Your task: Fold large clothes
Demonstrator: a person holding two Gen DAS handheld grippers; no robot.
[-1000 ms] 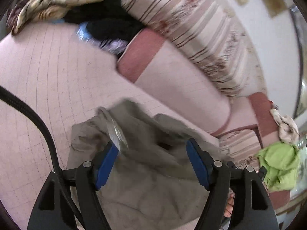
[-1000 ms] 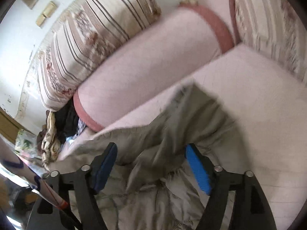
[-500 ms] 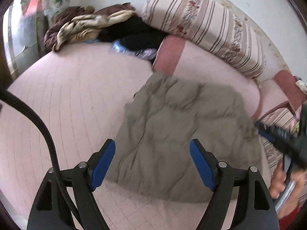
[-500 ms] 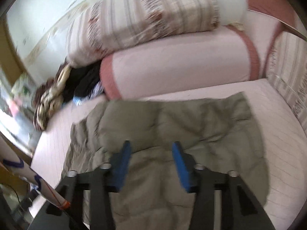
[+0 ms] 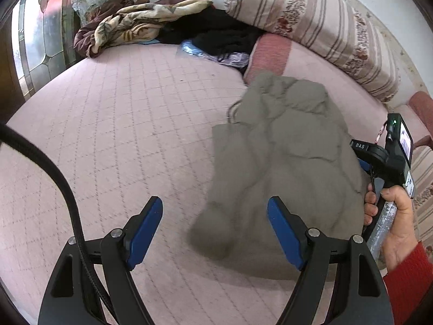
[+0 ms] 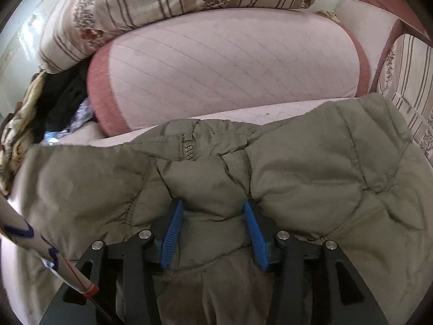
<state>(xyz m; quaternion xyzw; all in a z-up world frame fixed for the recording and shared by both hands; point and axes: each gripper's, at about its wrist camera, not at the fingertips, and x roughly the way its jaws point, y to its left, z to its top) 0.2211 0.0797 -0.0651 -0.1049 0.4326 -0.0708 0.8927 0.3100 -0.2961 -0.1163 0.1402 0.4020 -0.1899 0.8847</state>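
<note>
An olive puffy jacket (image 5: 284,146) lies spread on the pink quilted bed (image 5: 121,122), its zipped collar toward the bolster. My left gripper (image 5: 215,203) hovers open over the bed at the jacket's near left corner, with nothing gripped. In the right wrist view the jacket (image 6: 311,178) fills the foreground. My right gripper (image 6: 213,203) has a thick fold of it bunched between its blue pads, which press into the padding while the jaws are opening. A hand in a red sleeve (image 5: 392,216) holds that gripper at the jacket's right edge.
A pink bolster (image 6: 230,67) with a striped pillow (image 5: 311,19) on top runs along the far side. A patterned blanket (image 5: 135,27) and black clothes (image 5: 216,29) are piled at the far left corner. A stained-glass window (image 5: 40,40) is on the left.
The jacket, bunched and lifted a second ago, now lies spread flat. The left gripper drew back toward its left corner. The right gripper dropped onto it and its jaws narrowed around a fold.
</note>
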